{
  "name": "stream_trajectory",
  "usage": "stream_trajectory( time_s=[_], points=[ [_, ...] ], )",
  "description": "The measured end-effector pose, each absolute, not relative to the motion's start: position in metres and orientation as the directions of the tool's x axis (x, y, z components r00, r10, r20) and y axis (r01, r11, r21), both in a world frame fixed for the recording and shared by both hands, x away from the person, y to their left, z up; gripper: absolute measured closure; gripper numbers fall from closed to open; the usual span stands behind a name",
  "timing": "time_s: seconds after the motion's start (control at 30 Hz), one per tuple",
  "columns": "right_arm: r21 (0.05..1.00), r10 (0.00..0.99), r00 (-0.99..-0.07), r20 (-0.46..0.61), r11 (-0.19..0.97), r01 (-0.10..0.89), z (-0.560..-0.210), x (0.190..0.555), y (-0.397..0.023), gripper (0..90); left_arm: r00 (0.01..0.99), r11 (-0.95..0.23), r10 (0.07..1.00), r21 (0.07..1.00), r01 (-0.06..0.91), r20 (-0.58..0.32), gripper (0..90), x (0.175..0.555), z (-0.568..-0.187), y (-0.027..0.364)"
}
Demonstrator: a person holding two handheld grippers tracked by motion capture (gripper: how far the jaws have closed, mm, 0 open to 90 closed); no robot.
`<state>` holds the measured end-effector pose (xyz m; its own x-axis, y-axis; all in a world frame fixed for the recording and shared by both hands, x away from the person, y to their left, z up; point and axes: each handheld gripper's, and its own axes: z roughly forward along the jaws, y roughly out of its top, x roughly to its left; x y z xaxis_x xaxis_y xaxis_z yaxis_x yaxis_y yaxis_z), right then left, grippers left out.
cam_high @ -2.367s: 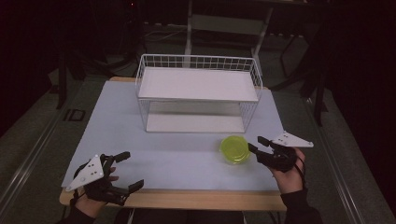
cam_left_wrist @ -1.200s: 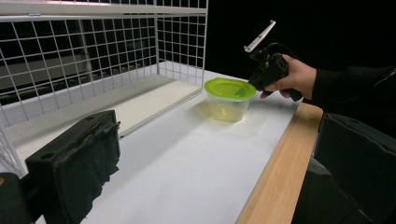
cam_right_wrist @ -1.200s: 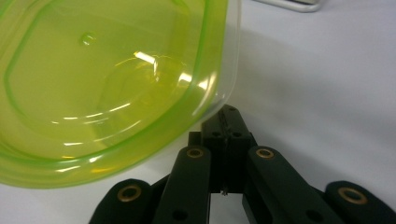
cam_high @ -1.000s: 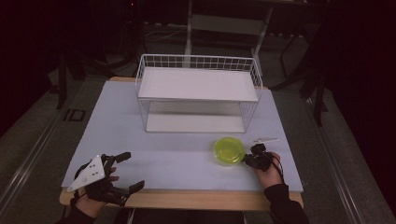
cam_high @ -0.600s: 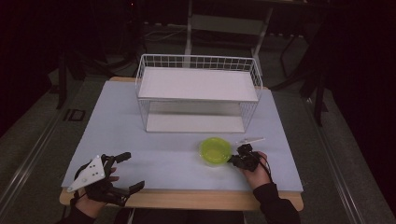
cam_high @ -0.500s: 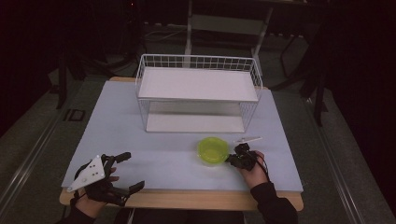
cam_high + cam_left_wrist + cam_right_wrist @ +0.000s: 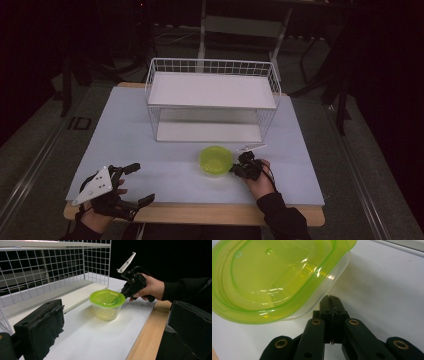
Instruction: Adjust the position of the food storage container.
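From above, the tub [image 7: 216, 159] with its green lid has slid toward nine o'clock since a second ago and now sits in front of the wire rack [image 7: 212, 97]; the right gripper [image 7: 239, 168], clenched on nothing, presses its three o'clock side. The left gripper [image 7: 137, 183] hasn't budged, jaws spread.

Left gripper view: the tub [image 7: 107, 303] stands upright on the table [image 7: 87, 337].

Right gripper view: shut tips [image 7: 331, 301] sit under the lid's rim [image 7: 312, 297]. No writing is readable.

A dark lab or recording studio: a lone lit table [image 7: 150, 125] with a wire rack [image 7: 212, 95], stands behind.
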<state>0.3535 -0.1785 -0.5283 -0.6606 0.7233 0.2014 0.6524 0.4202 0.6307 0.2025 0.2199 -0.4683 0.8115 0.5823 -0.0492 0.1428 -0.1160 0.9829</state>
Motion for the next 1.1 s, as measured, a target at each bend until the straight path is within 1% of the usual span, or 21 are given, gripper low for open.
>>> stream_trajectory(
  time_s=[0.47, 0.73, 0.93, 1.0, 1.03, 1.1],
  points=[
    [0.628, 0.686, -0.695, 0.215, 0.448, 0.636, -0.530, 0.354, -0.146, 89.1, 0.813, -0.114, 0.580, 0.983, 0.145, -0.052, 1.1, 0.203, -0.469, 0.220],
    [0.632, 0.677, -0.707, 0.207, 0.459, 0.624, -0.530, 0.355, -0.136, 88.3, 0.815, -0.114, 0.578, 0.983, 0.145, -0.053, 1.1, 0.203, -0.468, 0.220],
    [0.640, 0.678, -0.720, 0.151, 0.487, 0.594, -0.522, 0.349, -0.141, 84.7, 0.816, -0.118, 0.576, 0.982, 0.145, -0.052, 1.1, 0.203, -0.469, 0.220],
    [0.653, 0.686, -0.717, 0.122, 0.489, 0.578, -0.513, 0.342, -0.149, 81.1, 0.817, -0.118, 0.575, 0.982, 0.148, -0.054, 1.1, 0.203, -0.469, 0.220],
    [0.653, 0.686, -0.717, 0.122, 0.489, 0.578, -0.513, 0.342, -0.149, 81.1, 0.817, -0.117, 0.574, 0.982, 0.150, -0.056, 1.1, 0.203, -0.469, 0.220],
    [0.667, 0.692, -0.713, 0.112, 0.480, 0.570, -0.508, 0.339, -0.157, 76.6, 0.819, -0.117, 0.571, 0.982, 0.147, -0.055, 1.1, 0.203, -0.469, 0.219]
  ],
)
